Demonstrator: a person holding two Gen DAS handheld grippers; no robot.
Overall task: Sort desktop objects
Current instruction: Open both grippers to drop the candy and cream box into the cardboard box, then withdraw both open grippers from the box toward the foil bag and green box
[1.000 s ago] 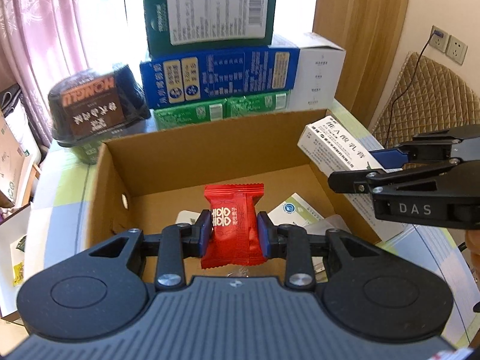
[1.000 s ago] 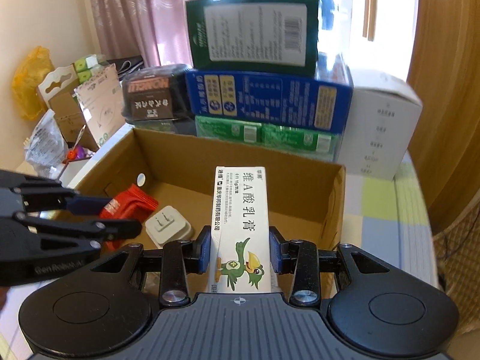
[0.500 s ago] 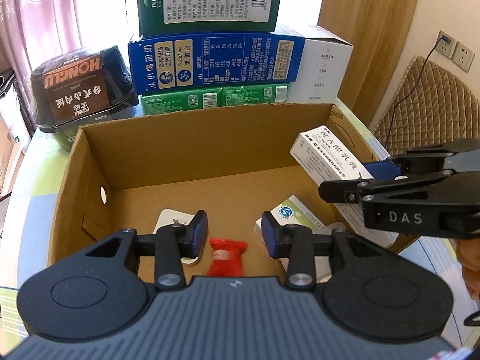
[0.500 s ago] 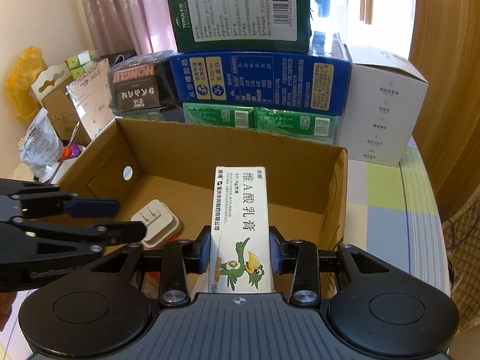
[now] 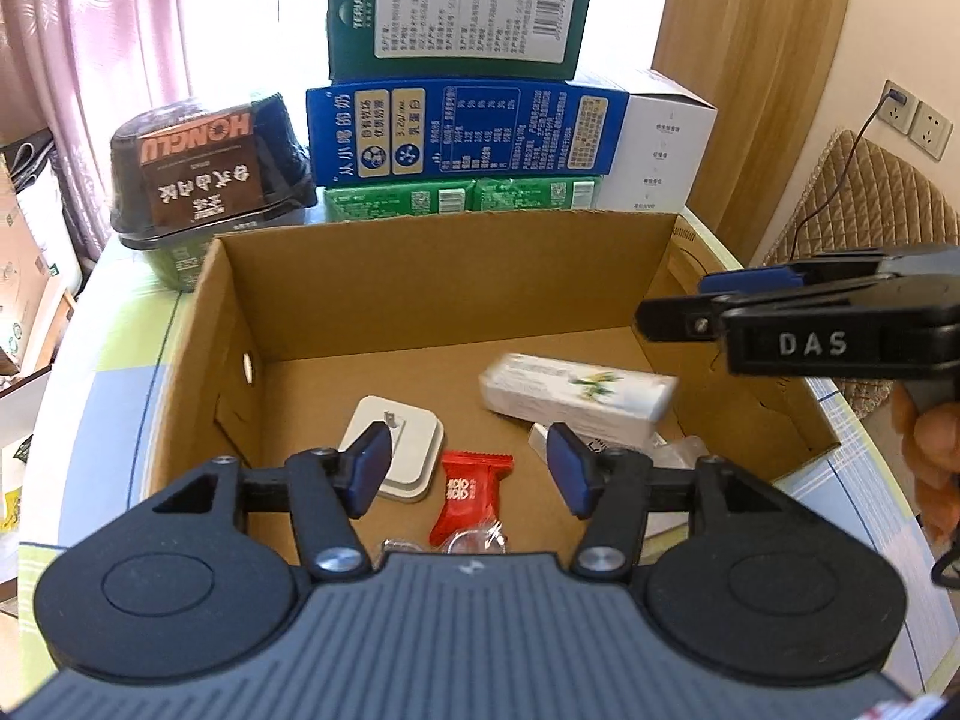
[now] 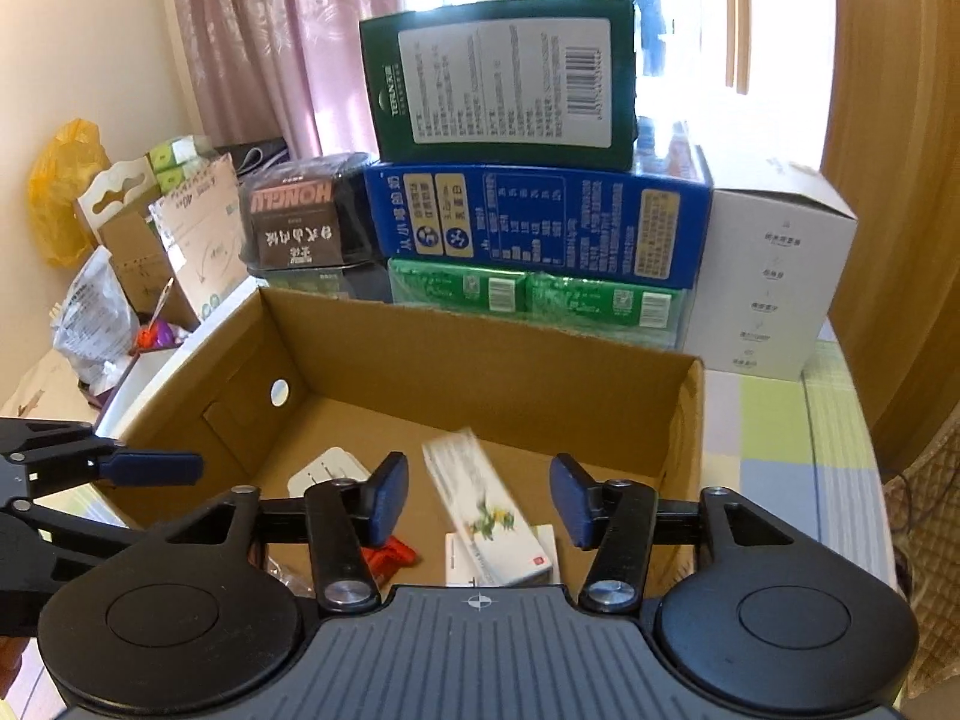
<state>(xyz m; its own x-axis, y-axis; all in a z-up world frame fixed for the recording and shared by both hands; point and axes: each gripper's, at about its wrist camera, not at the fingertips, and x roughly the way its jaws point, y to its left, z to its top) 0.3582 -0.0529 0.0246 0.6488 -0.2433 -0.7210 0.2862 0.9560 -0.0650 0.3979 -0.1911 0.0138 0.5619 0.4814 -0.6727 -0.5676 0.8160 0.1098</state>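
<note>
Risk: both tongs stand open and empty above the cardboard box (image 5: 288, 324), jaws just opened. The red sachet (image 5: 465, 501) lies on its floor; the ointment carton (image 6: 480, 516), blurred, lands on other packs and could slide or tip

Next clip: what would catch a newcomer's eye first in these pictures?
The open cardboard box fills the middle, with a red packet, a white plug and a white carton on its floor. Both tongs, left and right, hang over it, jaws just opened and empty. Behind it rises a stack of cartons, a green box on top.
</note>
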